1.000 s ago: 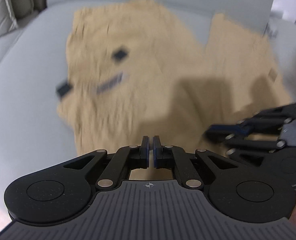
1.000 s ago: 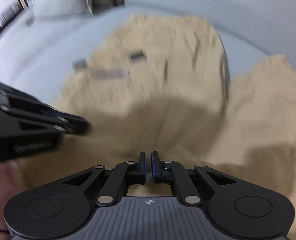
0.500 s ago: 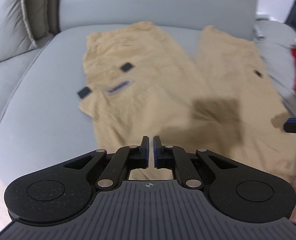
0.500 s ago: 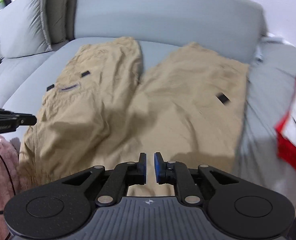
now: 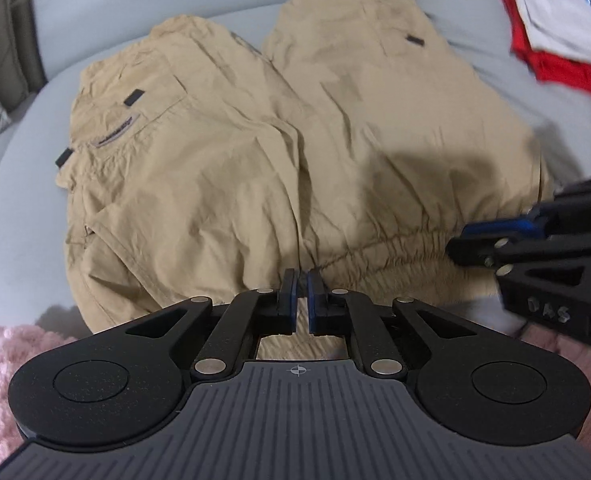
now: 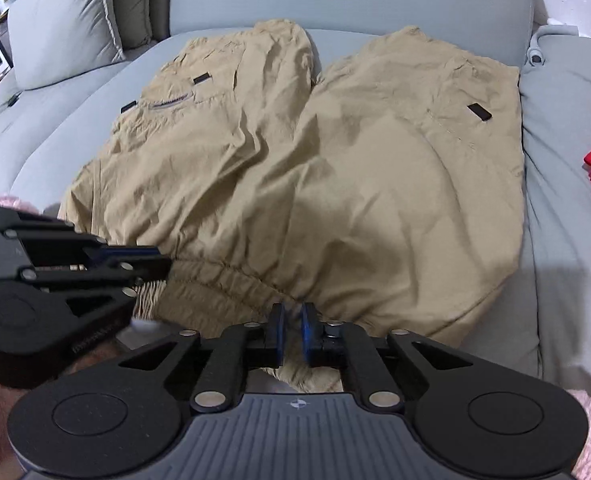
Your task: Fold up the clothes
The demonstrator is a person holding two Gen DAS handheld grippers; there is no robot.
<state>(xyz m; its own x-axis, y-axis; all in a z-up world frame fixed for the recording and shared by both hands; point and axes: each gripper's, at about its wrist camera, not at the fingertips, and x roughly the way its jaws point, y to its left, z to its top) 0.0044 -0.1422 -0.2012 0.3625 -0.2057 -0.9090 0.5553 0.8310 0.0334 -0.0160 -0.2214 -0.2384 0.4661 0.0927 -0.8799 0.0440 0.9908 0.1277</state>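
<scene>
Right up close, the left gripper and the right gripper each have their jaws clenched on the stretchy waistband of the tan pants, likely to hold that near edge flat. Farther off, both legs lie spread side by side on the grey sofa, ready for folding.

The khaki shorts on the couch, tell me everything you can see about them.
The khaki shorts are a tan, thin, wrinkled woven fabric, spread flat on the grey couch with both legs pointing toward the backrest. The gathered elastic waistband lies nearest the cameras. One leg shows a zip pocket and small dark tabs; the other shows one dark tab. The left gripper and right gripper are both shut on the waistband, apart from each other.
</scene>
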